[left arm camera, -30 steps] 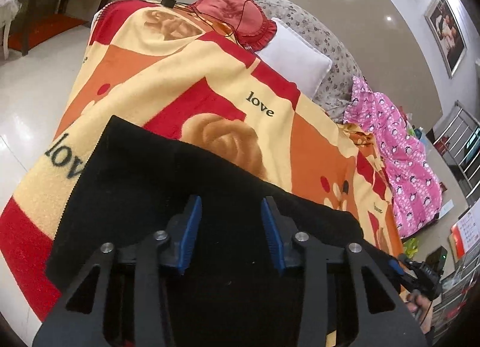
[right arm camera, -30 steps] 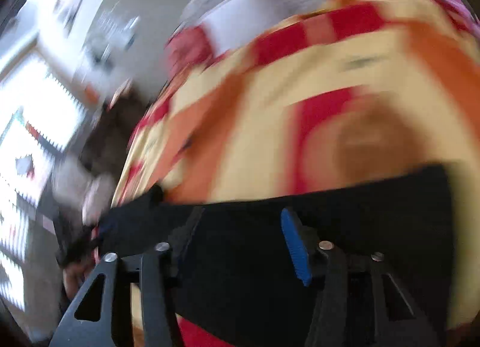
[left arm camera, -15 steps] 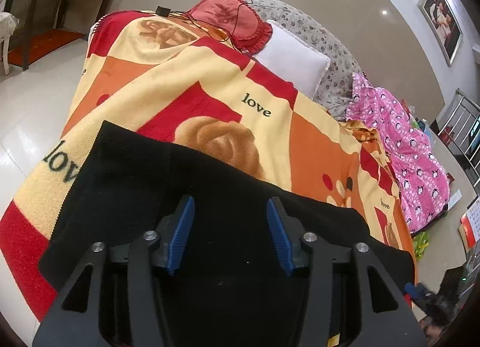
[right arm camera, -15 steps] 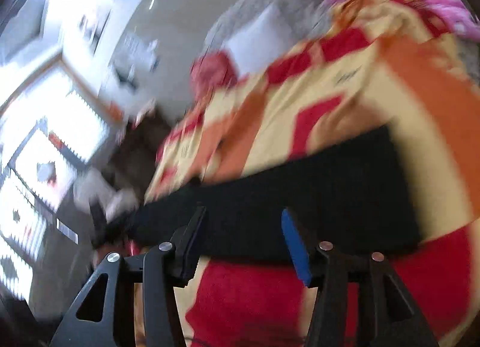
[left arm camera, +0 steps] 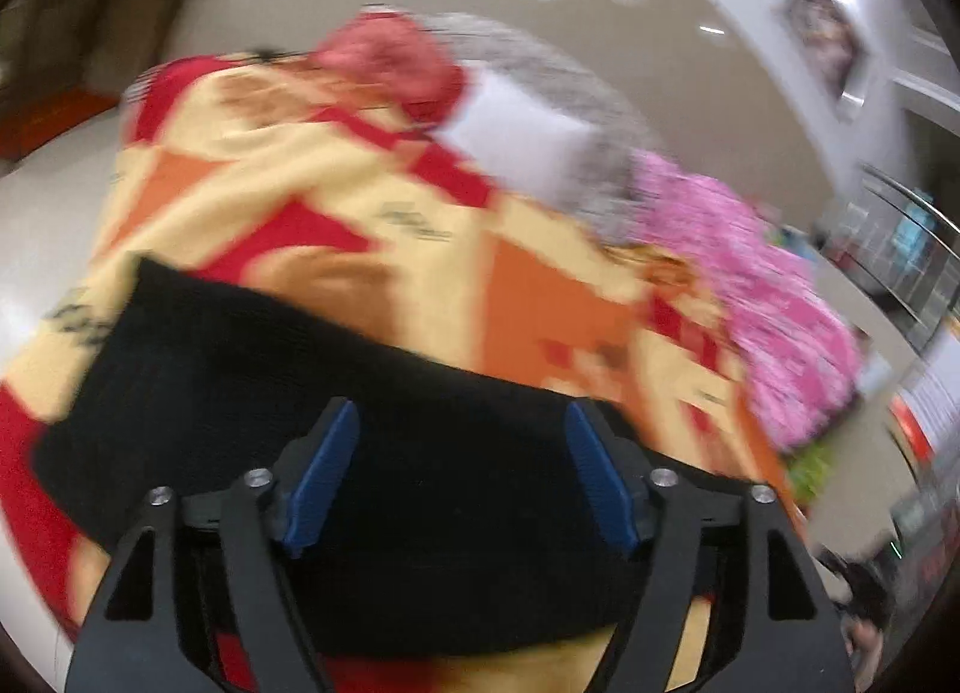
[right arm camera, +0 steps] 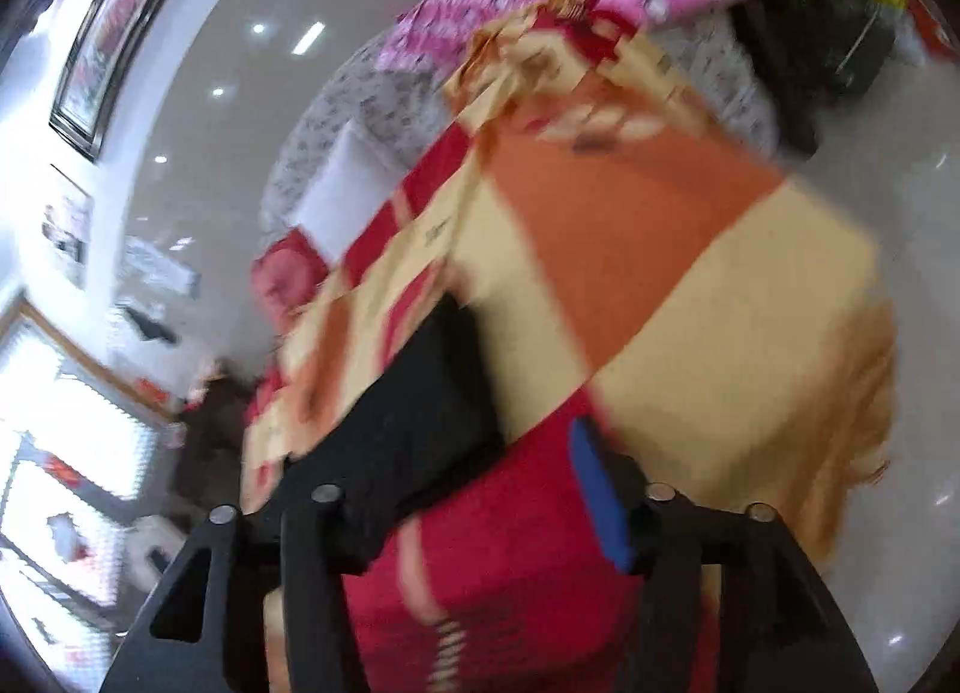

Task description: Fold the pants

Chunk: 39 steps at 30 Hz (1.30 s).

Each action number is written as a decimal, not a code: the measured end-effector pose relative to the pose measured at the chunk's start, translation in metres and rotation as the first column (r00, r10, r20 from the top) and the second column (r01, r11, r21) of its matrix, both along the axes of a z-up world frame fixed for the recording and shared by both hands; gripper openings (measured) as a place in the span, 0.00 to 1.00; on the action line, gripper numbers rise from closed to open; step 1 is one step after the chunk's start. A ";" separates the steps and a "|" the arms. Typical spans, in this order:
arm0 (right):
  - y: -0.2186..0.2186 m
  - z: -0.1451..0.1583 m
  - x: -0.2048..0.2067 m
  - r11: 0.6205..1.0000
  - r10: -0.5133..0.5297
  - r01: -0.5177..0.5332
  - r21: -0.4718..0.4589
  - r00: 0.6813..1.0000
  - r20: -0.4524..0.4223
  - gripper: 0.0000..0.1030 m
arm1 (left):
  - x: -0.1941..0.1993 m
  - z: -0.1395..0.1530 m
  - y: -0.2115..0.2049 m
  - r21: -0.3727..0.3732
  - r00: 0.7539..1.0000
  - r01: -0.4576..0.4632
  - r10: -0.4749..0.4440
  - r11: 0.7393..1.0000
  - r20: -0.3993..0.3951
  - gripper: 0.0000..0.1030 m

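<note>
The black pants [left arm camera: 336, 393] lie folded in a flat band across the near edge of the bed's patterned blanket [left arm camera: 288, 189]. My left gripper [left arm camera: 462, 471] hovers just above them, jaws wide open and empty. In the right wrist view the pants [right arm camera: 414, 423] sit to the left, seen end-on. My right gripper [right arm camera: 474, 489] is open and empty, off the pants' end over the red part of the blanket [right arm camera: 690, 273]; its left fingertip is hidden against the black cloth.
At the bed's far end lie a red pillow [left arm camera: 390, 63], a white pillow [left arm camera: 516, 141] and a pink patterned quilt [left arm camera: 750, 285]. Glossy floor [left arm camera: 36, 225] surrounds the bed. A dark bag [right arm camera: 810, 33] lies beyond the bed's corner.
My left gripper has opened wider and lifted slightly over the pants. My right gripper has swung away to the right, off the pants, and tilted; both views are blurred.
</note>
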State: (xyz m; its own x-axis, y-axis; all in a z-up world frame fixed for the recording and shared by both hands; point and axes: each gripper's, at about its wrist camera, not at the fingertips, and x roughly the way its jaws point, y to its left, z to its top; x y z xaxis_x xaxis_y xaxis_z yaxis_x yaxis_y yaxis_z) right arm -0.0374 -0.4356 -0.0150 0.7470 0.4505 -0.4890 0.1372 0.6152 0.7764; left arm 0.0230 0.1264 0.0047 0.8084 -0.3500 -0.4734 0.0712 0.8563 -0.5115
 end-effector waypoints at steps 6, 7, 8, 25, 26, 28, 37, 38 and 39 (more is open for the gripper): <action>0.016 -0.009 0.026 0.995 -0.015 0.023 0.093 0.996 -0.093 0.55 | -0.003 -0.015 -0.050 0.081 0.995 0.083 -0.078 0.993 -0.069 0.75; 0.017 -0.009 0.032 0.995 -0.030 0.040 0.095 0.995 -0.099 0.56 | -0.004 -0.018 -0.052 0.092 0.995 0.076 -0.070 0.993 -0.070 0.75; 0.016 -0.011 0.039 0.994 -0.048 0.058 0.094 0.993 -0.103 0.56 | -0.007 -0.017 -0.052 0.089 0.996 0.072 -0.067 0.993 -0.061 0.76; 0.017 -0.025 0.037 0.979 -0.100 0.109 0.170 0.993 -0.058 0.45 | -0.008 -0.022 -0.047 0.050 0.996 0.084 -0.082 0.995 -0.038 0.82; 0.020 -0.024 0.036 0.984 -0.101 0.107 0.145 0.994 -0.046 0.42 | -0.008 -0.022 -0.047 0.049 0.996 0.086 -0.084 0.995 -0.039 0.83; 0.023 -0.024 0.033 0.987 -0.116 0.118 0.111 0.993 -0.027 0.38 | -0.008 -0.022 -0.047 0.046 0.995 0.092 -0.090 0.995 -0.041 0.84; 0.023 -0.030 0.025 0.983 -0.170 0.170 0.073 0.985 -0.008 0.27 | -0.006 -0.022 -0.049 0.002 0.987 0.158 -0.158 0.987 -0.028 1.00; 0.022 -0.031 0.024 0.982 -0.176 0.176 0.071 0.984 -0.010 0.24 | -0.006 -0.022 -0.048 -0.004 0.987 0.159 -0.159 0.987 -0.025 1.00; 0.022 -0.032 0.023 0.981 -0.181 0.181 0.073 0.983 -0.009 0.22 | -0.007 -0.022 -0.047 -0.014 0.987 0.161 -0.161 0.987 -0.019 1.00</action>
